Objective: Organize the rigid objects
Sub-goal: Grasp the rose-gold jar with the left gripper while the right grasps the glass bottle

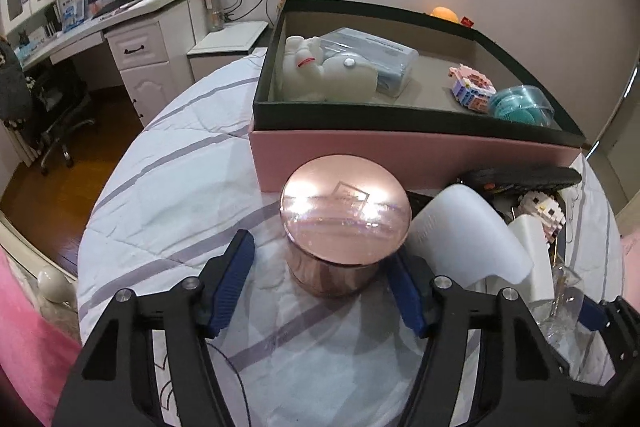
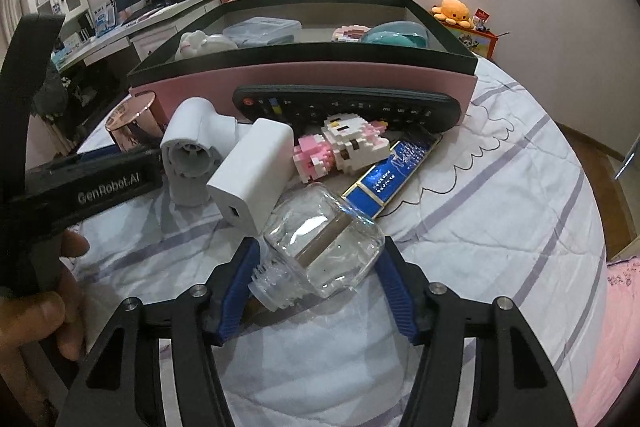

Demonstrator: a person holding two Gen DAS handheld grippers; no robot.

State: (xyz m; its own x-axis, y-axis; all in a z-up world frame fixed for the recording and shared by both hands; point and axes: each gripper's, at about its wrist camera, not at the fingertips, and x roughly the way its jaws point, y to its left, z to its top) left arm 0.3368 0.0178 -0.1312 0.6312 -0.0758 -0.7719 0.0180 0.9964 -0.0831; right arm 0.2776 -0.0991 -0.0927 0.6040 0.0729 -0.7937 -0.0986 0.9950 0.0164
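Straddling the tin (image 1: 346, 223) on the bedspread (image 1: 168, 195), our left gripper (image 1: 324, 275) has its right pad touching the tin's side and its left pad apart from it, so nothing is clamped. Our right gripper (image 2: 316, 267) brackets the toppled jar (image 2: 324, 247) before the box (image 2: 304, 79); whether its pads press the glass we cannot tell.

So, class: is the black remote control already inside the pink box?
No, the remote control lies on the bedspread outside, against the pink box.
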